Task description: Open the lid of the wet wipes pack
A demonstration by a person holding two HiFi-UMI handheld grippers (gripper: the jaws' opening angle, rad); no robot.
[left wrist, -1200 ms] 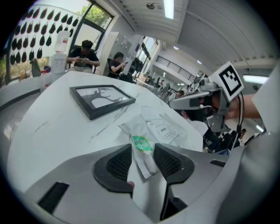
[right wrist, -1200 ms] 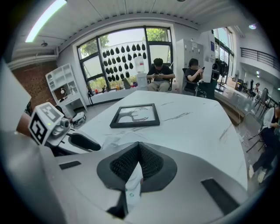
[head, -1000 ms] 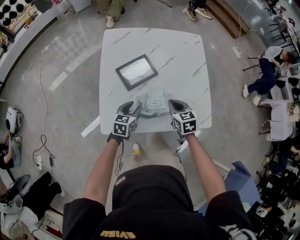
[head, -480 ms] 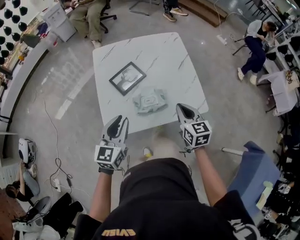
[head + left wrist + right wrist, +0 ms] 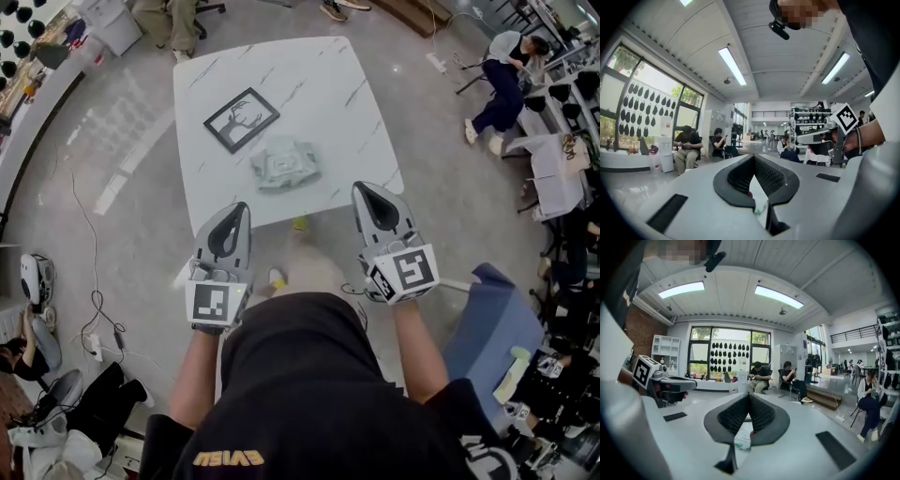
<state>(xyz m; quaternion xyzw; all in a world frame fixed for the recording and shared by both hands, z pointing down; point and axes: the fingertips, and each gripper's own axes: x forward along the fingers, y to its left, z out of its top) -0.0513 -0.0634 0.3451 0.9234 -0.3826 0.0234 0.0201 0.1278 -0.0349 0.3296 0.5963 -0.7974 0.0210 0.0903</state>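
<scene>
Yellow lettering (image 5: pixel 228 458) on black shirt (image 5: pixel 309 394) — illegible.

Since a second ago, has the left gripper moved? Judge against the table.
Yes: the left gripper drew back from the pack to the table's near edge.

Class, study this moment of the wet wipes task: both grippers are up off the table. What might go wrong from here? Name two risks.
1. The left gripper and right gripper are both shut and empty, away from the wet wipes pack. Brought down shut, they would likely shove the soft pack rather than catch its lid.
2. The pack lies loose on the smooth table near the picture frame; a one-sided pull may drag it into the frame.
</scene>
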